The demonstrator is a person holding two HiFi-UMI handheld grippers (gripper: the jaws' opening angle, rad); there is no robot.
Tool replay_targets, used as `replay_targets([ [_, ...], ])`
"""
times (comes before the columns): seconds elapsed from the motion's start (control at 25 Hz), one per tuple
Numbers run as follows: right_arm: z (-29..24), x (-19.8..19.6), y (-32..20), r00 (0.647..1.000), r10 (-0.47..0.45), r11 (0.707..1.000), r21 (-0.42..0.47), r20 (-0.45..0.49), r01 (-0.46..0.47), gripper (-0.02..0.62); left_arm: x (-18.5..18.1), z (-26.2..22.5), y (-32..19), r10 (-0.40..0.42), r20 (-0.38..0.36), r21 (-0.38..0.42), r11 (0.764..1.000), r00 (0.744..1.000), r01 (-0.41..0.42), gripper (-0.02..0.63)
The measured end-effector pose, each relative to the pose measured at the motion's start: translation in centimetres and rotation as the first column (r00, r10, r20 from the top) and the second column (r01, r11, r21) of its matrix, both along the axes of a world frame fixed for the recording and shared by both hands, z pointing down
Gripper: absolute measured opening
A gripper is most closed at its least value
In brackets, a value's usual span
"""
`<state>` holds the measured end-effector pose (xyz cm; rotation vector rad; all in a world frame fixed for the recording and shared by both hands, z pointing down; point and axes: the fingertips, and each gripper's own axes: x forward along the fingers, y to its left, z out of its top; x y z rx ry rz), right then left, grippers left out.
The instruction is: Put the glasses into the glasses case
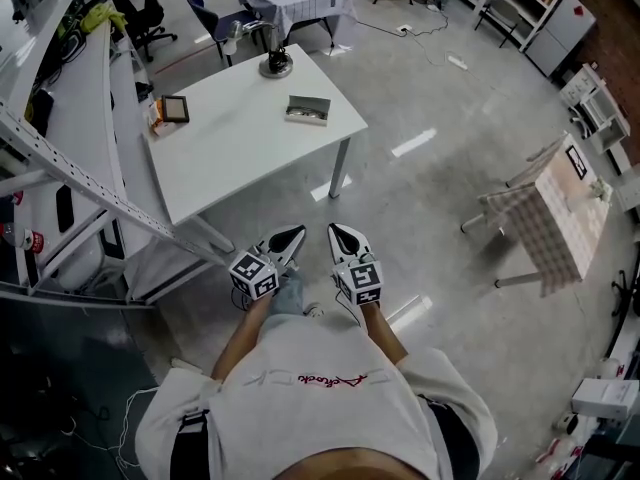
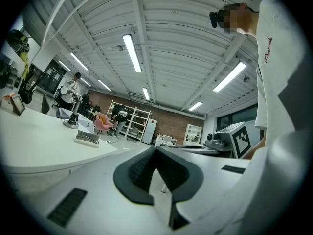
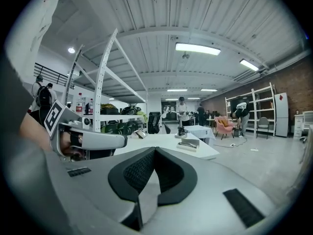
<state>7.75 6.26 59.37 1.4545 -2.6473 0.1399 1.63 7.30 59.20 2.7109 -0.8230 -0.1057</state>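
Tongs closed on nothing, the left gripper [image 1: 293, 236] and right gripper [image 1: 341, 234] sit side by side at the waist, seemingly carried idle; the glasses case [image 1: 308, 109], glasses [image 3: 189, 143] apparently atop, lies on the surface [image 1: 230, 148] well ahead.

bright ceiling tubes [image 2: 132, 53], fisheye edges, floor glare [image 1: 413, 143]

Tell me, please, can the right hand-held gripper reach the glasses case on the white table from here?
Probably not yet. The right hand-held gripper is held over the floor, short of the table, and the glasses case lies farther along it. Nothing blocks the way, so stepping closer should do.
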Motion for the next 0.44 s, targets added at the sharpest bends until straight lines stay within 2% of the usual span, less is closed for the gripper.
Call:
replay_targets([
  [0.44, 0.3, 0.5, 1.4, 1.000, -0.002, 1.000, -0.002, -0.001, 0.002, -0.005, 0.9, -0.1, 1.4, -0.001, -0.006, 0.006, 1.000, 1.000, 0.001, 0.003],
])
